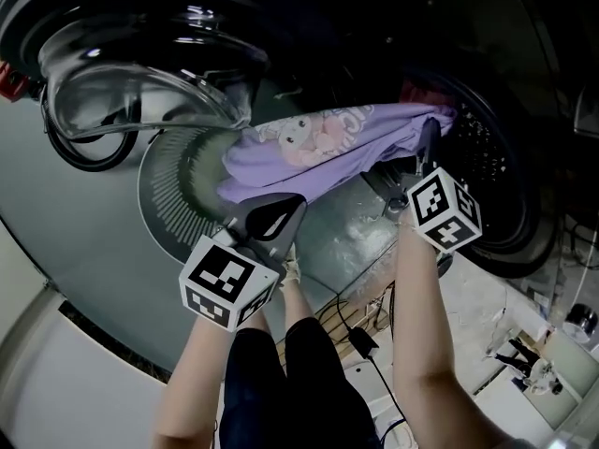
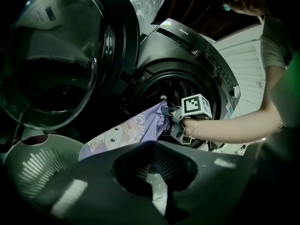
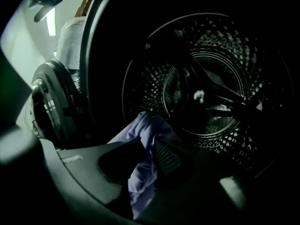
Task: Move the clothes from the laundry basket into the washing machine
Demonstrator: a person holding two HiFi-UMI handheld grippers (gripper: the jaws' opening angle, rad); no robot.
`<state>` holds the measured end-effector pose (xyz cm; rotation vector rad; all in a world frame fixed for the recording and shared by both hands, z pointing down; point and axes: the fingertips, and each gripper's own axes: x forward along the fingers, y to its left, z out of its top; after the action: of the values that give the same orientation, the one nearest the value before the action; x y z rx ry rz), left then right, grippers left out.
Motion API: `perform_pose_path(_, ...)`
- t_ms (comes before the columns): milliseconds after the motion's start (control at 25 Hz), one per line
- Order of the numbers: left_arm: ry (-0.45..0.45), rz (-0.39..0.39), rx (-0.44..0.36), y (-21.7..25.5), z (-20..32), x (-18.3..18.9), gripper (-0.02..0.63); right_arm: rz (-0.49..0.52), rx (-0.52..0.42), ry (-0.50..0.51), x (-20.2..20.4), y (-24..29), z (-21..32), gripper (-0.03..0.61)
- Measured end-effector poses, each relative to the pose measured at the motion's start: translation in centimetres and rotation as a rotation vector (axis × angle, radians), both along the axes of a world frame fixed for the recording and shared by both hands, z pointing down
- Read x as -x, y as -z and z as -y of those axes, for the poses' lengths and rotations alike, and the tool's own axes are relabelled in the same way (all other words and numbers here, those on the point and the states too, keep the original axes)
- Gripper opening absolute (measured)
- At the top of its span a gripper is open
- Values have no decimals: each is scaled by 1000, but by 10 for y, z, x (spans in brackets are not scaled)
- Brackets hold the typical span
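A purple garment with a cartoon print (image 1: 318, 143) stretches from above the round ribbed laundry basket (image 1: 168, 190) to the washing machine's drum mouth (image 1: 496, 129). My right gripper (image 1: 429, 134) is shut on the garment's far end at the drum opening. In the right gripper view the cloth (image 3: 140, 172) is bunched between the jaws of the right gripper (image 3: 150, 146), with the perforated drum (image 3: 211, 93) ahead. My left gripper (image 1: 281, 215) sits just below the garment's near end with its jaws together and no cloth in them. The left gripper view shows the garment (image 2: 122, 135) beyond the left gripper (image 2: 150, 146).
The glass door (image 1: 140, 73) hangs open at the left, above the basket (image 2: 33, 168). Something red (image 1: 416, 92) lies in the dark drum. Cables (image 1: 360, 340) and small items (image 1: 524, 358) lie on the floor at the lower right.
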<state>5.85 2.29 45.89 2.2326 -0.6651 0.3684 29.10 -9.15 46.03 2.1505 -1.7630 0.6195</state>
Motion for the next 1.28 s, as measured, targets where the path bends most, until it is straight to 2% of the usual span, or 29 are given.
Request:
perform_pose_path(360,-30,-16,20,-3,-17,-6,6,-20,-72,-146,-49,-1,33,100)
perform_pose_path(440,-29,-14,26,-6,-19,-4,6,-7,-37,-167,-56,-16,31,106)
perform_pose_path(600,-6,-7,37,-14,-19,2,6,41,101,-181,-58,-60,27,139)
perform_pose_path(720,10,-1,38,-17,-17,6,6,123,129,-206,-58,-66,23,316)
perform_pose_path(800,12,3,40,-18,-18,7,6,137,106,-203,-55,-54,19,376)
perform_pose_path(920,15,5,47,-18,-20,6,6,144,68,-133,-34,-41,8,399)
perform_pose_path(1000,17,3,53,-17,-23,5,6,177,87,-65,-8,-46,-7,431)
perform_pose_path(1160,21,6,60,-17,-27,3,6,304,228,-32,51,-87,-66,451)
perform_pose_path(1280,20,44,52,-22,-29,6,6,424,334,-22,103,-116,-104,481)
